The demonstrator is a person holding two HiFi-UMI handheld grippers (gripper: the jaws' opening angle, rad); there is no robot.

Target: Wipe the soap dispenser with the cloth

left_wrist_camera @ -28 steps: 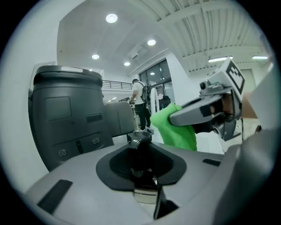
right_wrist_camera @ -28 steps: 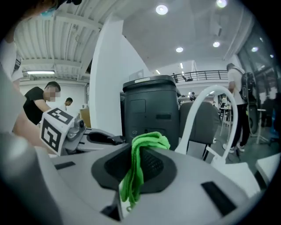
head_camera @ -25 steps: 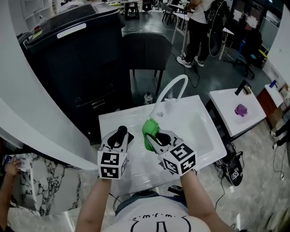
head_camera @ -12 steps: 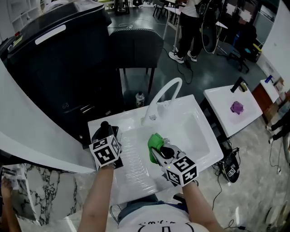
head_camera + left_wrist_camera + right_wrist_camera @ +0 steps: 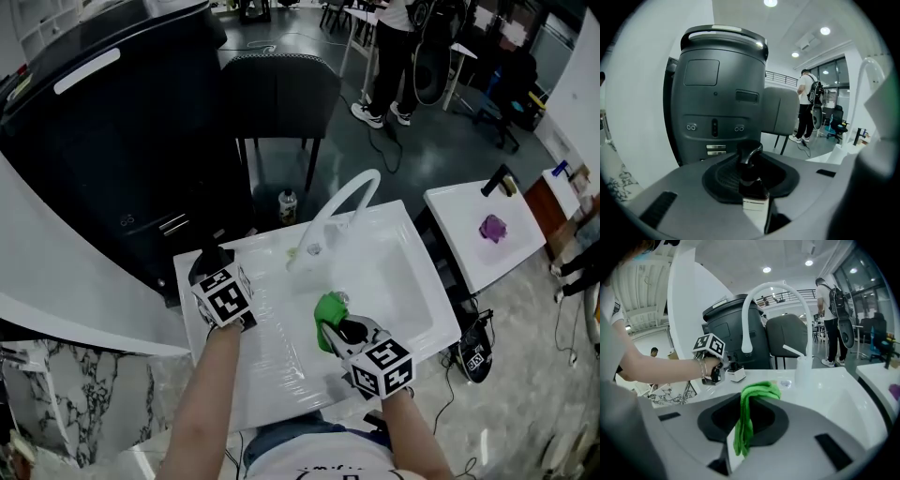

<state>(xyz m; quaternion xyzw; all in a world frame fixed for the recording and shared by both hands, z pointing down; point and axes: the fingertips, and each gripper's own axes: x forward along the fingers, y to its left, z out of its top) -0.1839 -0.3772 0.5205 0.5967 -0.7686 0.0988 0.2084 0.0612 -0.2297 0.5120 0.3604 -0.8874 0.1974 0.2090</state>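
Observation:
The soap dispenser [image 5: 749, 161], with a black pump head and a white label, stands upright between the jaws of my left gripper [image 5: 754, 197], which is shut on it. In the head view my left gripper [image 5: 212, 261] is at the back left corner of the white sink counter [image 5: 272, 366]. The right gripper view shows the soap dispenser [image 5: 736, 374] low over the counter there. A green cloth [image 5: 328, 307] hangs bunched from my right gripper [image 5: 336, 324], which is shut on it over the drainboard beside the basin. The cloth [image 5: 754, 392] drapes down between the jaws of the right gripper [image 5: 740, 427].
A curved white faucet [image 5: 342, 211] rises behind the sink basin [image 5: 398, 281]. A large black bin [image 5: 112, 141] and a dark chair [image 5: 281, 94] stand behind the counter. To the right is a second white sink [image 5: 469, 244] with a purple cloth [image 5: 494, 227]. A person [image 5: 398, 56] stands far back.
My left gripper carried the dispenser left and back to the counter's rear corner. My right gripper drew the cloth away from the faucet base, nearer to me.

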